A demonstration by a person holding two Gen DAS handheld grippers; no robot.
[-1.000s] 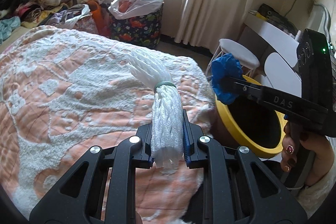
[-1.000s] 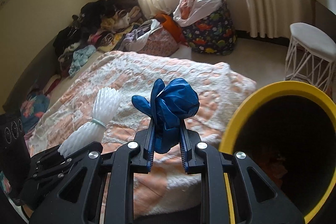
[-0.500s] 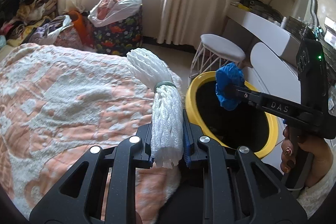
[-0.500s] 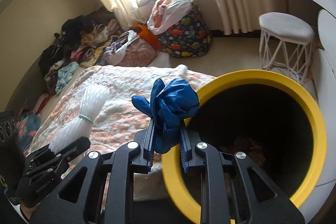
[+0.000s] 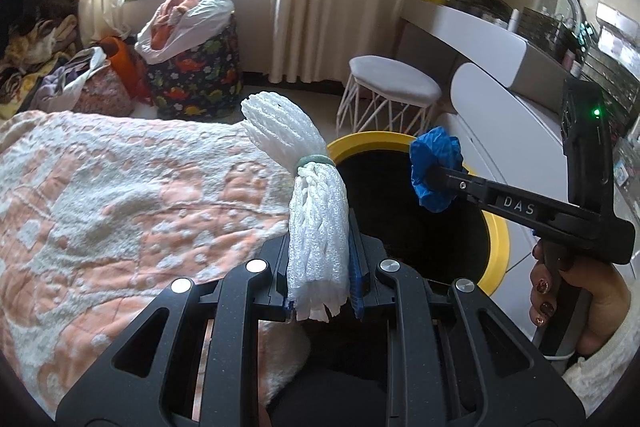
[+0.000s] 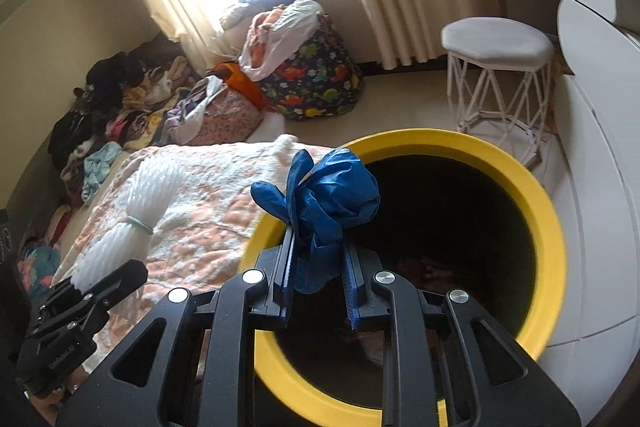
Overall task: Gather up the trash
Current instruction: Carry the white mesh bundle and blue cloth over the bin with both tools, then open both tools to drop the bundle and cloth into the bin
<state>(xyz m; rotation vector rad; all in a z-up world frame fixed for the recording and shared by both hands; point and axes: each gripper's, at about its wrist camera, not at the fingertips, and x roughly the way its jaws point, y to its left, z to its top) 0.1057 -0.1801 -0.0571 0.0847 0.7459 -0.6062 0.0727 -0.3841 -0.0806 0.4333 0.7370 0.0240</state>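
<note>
My left gripper [image 5: 320,279] is shut on a white foam net bundle [image 5: 308,203] tied with a green band, held over the bed's edge beside the yellow-rimmed bin [image 5: 498,239]. My right gripper [image 6: 318,279] holds a crumpled blue glove [image 6: 328,199] over the bin's [image 6: 544,203] dark mouth. Its jaws look slightly spread, with the glove still between them. The right gripper with the glove [image 5: 436,167] also shows in the left wrist view. The foam bundle [image 6: 132,215] shows at the left in the right wrist view.
A bed with a peach-and-white quilt [image 5: 120,207] lies left of the bin. A white wire stool [image 6: 496,67], a white desk [image 5: 480,27], a dinosaur-print bag [image 6: 316,83] and piles of clothes [image 6: 120,99] stand beyond.
Both grippers have moved right from over the bed towards the bin. The blue glove is now over the bin's opening, and the right jaws seem a little wider.
</note>
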